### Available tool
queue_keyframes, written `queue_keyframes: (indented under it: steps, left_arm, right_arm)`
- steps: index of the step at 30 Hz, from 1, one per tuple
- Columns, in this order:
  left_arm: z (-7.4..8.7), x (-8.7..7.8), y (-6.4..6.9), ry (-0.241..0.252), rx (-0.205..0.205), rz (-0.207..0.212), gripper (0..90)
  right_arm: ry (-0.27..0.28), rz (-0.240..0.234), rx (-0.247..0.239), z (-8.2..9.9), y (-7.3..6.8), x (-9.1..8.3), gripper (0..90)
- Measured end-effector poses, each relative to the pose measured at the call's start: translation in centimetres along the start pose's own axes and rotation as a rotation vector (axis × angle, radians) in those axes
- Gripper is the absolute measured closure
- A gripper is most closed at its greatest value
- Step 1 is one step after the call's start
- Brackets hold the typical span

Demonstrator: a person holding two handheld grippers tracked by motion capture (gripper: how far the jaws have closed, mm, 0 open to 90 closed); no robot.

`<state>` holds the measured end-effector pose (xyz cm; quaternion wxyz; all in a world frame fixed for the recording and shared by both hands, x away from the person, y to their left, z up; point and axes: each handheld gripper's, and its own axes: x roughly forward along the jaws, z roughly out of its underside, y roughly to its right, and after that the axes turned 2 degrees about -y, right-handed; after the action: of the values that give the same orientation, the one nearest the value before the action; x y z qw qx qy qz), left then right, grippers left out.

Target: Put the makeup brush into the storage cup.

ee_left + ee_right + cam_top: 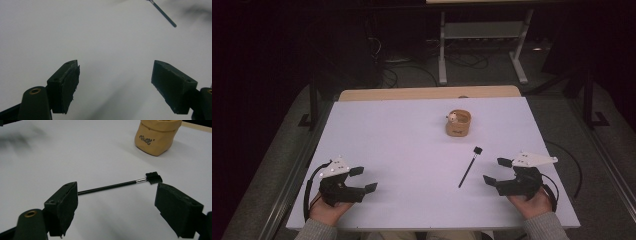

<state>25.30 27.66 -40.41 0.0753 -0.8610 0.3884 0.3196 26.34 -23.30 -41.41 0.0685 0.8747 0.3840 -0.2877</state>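
Both grippers, left gripper and right gripper, rest jaws wide apart on the white table in a dark room.

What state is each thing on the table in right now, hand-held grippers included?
Left hand-held gripper: open, holding nothing, low over bare table.
Right hand-held gripper: open, holding nothing, beside the brush's handle end.
Brush: lying flat on the table, untouched, bristle head toward the pouch.
Tan pouch: upright, top open and rolled down, a small pale item inside.
Table: white top.
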Motion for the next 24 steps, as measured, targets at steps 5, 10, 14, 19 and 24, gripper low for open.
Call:
queue_keyframes:
  steps: [5, 10, 14, 19, 24]
  left_arm:
    - [0.04, -0.1, -0.02, -0.005, 0.003, -0.002, 21.5]
    - [0.06, -0.09, 0.07, -0.002, 0.001, -0.001, 21.5]
    - [0.03, -0.06, 0.03, -0.01, 0.006, -0.001, 21.5]
    - [0.0, 0.04, 0.01, -0.007, 0.005, 0.001, 21.4]
    - [-0.04, 0.07, 0.05, -0.009, 0.009, 0.001, 21.4]
  right_arm:
    - [-0.003, -0.004, 0.001, -0.05, -0.02, 0.11, 17.5]
    - [0.0, -0.002, -0.005, -0.06, -0.07, 0.08, 17.7]
    - [0.0, -0.003, -0.003, -0.07, -0.1, 0.08, 17.9]
    - [-0.008, 0.004, -0.005, 0.02, -0.08, 0.05, 17.9]
    - [-0.011, 0.007, -0.005, 0.05, -0.07, 0.04, 17.8]
